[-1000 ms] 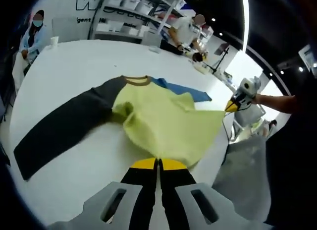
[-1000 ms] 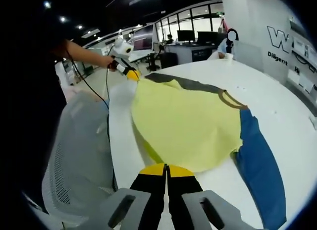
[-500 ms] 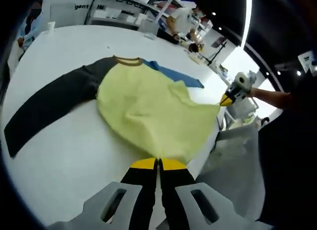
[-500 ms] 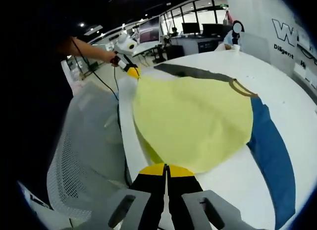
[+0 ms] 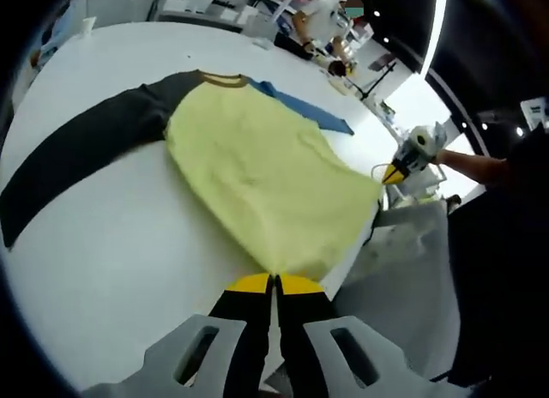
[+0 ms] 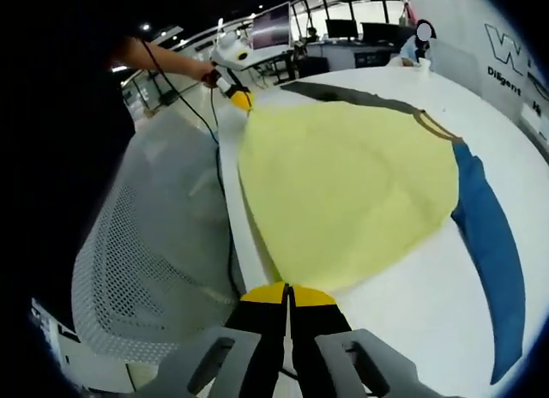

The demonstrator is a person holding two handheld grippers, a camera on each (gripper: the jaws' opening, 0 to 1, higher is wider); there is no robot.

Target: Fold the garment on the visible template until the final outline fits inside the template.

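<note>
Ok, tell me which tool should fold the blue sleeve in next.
Probably the right tool: the blue sleeve lies on its side of the shirt. The left tool sits nearer the dark sleeve. Both currently pinch the hem.

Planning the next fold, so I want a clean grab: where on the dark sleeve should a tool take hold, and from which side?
Probably at the cuff end of the dark sleeve, coming in from the bare table beside it. The sleeve lies flat and stretched away from the yellow body, so its free tip would lift and swing over easiest.

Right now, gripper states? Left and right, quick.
Left gripper: shut on the yellow long-sleeved shirt's hem corner.
Right gripper: shut on the same shirt's other hem corner.
</note>
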